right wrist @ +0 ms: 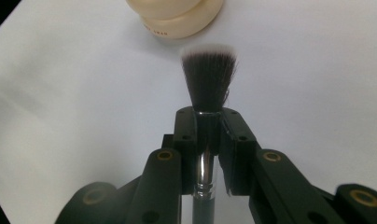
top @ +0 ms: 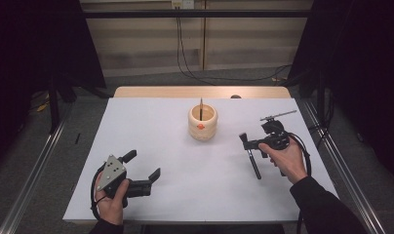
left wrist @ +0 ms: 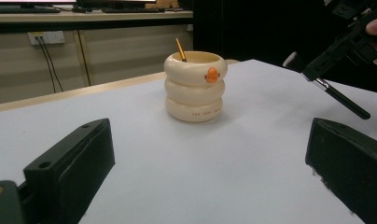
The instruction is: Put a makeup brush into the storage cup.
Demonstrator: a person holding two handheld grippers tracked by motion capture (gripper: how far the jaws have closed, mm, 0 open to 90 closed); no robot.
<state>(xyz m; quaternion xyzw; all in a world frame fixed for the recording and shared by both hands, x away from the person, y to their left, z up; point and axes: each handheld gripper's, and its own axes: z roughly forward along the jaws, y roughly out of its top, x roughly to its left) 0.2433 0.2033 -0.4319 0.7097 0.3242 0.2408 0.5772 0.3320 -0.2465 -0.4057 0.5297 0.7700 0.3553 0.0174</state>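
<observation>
Makeup brush (right wrist: 208, 81) clamped in right gripper (top: 248, 142), lifted off table, near-side right of cream holder (top: 203, 122). Grip sits on ferrule just below bristles (right wrist: 208, 79), handle (top: 254, 163) trailing toward person – likely so handle end can drop into holder first. Right jaws nearly shut, pads squeezing ferrule both sides. Holder stands upright mid-table, one pencil (top: 201, 108) already inside, leaning on rim. Left gripper (top: 142, 165) rests near front-left of white table (top: 151, 126), jaws wide apart, nothing between them, well clear of holder.
</observation>
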